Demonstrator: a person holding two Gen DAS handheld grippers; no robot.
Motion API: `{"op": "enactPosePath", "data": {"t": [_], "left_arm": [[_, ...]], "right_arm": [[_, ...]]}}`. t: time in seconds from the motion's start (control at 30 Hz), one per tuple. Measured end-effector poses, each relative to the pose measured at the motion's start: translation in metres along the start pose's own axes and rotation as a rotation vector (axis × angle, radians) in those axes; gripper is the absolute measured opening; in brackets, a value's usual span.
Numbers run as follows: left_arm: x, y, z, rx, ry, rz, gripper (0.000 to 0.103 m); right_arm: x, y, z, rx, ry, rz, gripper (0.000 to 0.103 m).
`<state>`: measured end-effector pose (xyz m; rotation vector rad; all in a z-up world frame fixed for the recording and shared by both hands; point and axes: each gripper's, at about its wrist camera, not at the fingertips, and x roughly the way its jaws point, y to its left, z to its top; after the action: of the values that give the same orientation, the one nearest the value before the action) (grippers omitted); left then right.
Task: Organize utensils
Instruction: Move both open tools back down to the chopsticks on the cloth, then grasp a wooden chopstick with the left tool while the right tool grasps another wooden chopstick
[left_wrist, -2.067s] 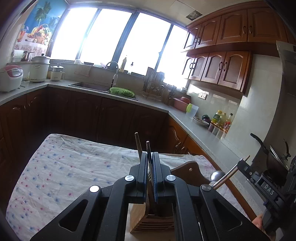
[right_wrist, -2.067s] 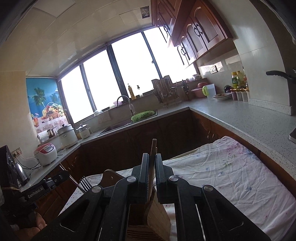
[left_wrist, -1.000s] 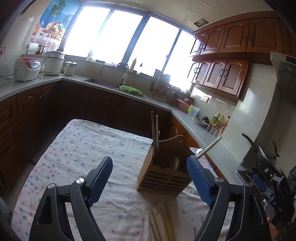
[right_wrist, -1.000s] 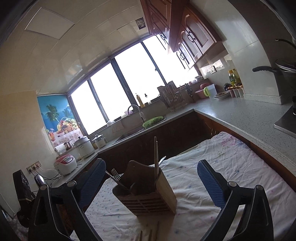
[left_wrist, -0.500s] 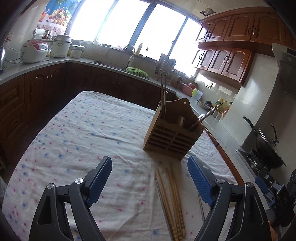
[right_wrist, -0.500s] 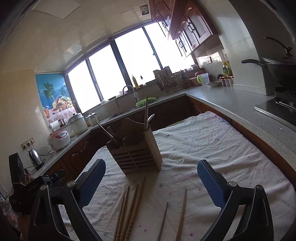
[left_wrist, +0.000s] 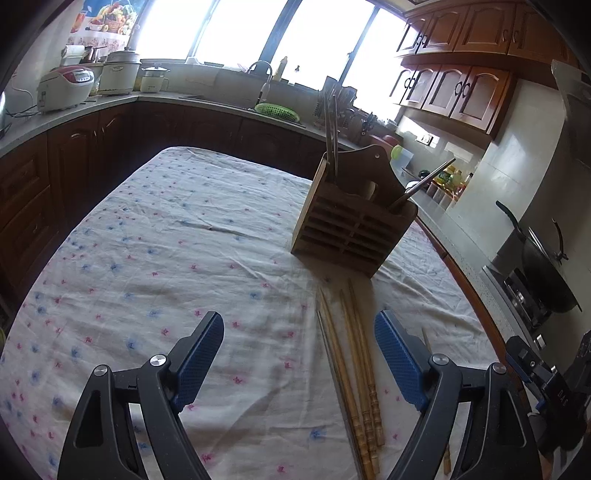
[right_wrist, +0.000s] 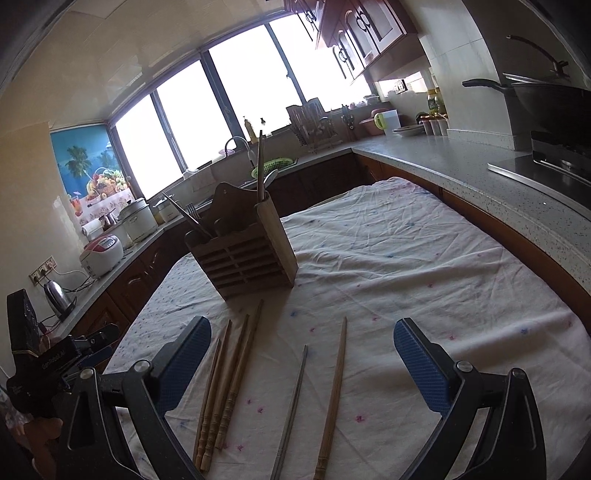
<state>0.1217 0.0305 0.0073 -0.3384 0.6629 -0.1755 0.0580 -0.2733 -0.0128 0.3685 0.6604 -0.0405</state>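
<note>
**Black grippers with blue-padded jaws**

The left gripper (left_wrist: 299, 350) has matte black plastic arms with triangular cut-outs, round silver screw heads at the pivots, and blue pads with a fine dotted texture. The right gripper (right_wrist: 302, 356) is built alike. Seen from the right wrist, the left unit's black housing carries small white lettering, too blurred to read.
</note>
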Motion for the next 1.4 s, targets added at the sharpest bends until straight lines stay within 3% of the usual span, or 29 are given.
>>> {"op": "enactPosePath", "data": {"t": [0.3,0.43,0.67,0.93,1.17,1.33,1.4], "left_arm": [[0.022,-0.009,0.000,0.021,0.049,0.014,0.083],[0.032,-0.013,0.001,0.028,0.077,0.015,0.082],[0.058,-0.023,0.012,0.066,0.148,0.005,0.063],[0.097,-0.039,0.025,0.125,0.221,-0.005,0.053],[0.147,-0.050,0.033,0.161,0.285,0.011,0.037],[0.176,-0.054,0.036,0.179,0.315,0.017,0.029],[0.187,-0.056,0.037,0.189,0.324,0.025,0.019]], "right_arm": [[0.017,-0.002,-0.005,-0.020,0.069,-0.027,0.099],[0.026,-0.003,-0.005,-0.025,0.100,-0.031,0.091],[0.047,-0.007,-0.002,-0.024,0.177,-0.038,0.071],[0.072,-0.010,0.002,-0.032,0.237,-0.053,0.064],[0.098,-0.014,0.001,-0.041,0.295,-0.083,0.046],[0.110,-0.018,0.002,-0.048,0.310,-0.103,0.045],[0.115,-0.018,0.004,-0.057,0.313,-0.113,0.043]]}}
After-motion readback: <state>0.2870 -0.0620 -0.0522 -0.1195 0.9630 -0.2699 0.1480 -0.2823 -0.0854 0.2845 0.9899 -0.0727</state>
